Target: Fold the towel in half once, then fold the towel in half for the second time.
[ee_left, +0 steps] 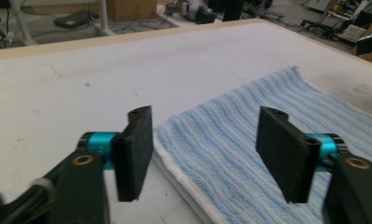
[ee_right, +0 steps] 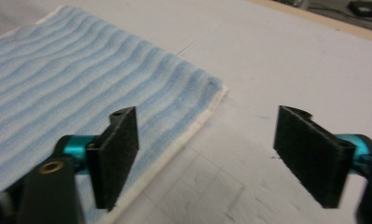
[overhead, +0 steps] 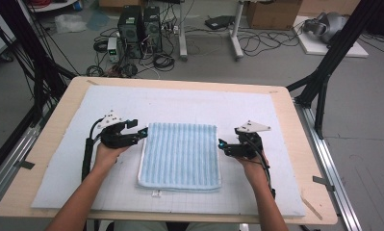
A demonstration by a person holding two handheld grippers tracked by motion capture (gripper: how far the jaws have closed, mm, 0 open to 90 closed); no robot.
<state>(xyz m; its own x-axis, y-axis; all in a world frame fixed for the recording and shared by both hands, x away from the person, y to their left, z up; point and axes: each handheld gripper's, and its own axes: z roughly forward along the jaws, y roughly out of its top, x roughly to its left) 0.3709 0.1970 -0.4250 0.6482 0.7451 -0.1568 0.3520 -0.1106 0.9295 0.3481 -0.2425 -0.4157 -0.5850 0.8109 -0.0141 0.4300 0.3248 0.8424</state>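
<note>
The folded blue striped towel (overhead: 180,155) lies flat in the middle of the white mat (overhead: 59,183), a neat rectangle with its white hem along the near edge, which suggests a fold has been laid down and let go. The left gripper (overhead: 142,132) sits just off the towel's far left corner, its jaws spread with nothing between them; in the left gripper view the pads hang above the towel's (ee_left: 249,154) edge without pressing it. The right gripper (overhead: 222,144) sits just beside the towel's right edge, likewise released, one pad over the cloth (ee_right: 58,79) and the other over bare mat. Both probably stand here to take the next pair of corners. Nothing on the mat blocks the towel; beyond the wooden table (overhead: 295,120), well away from the towel, stand computer towers (overhead: 139,29), loose cables and a cardboard box (overhead: 271,13).
</note>
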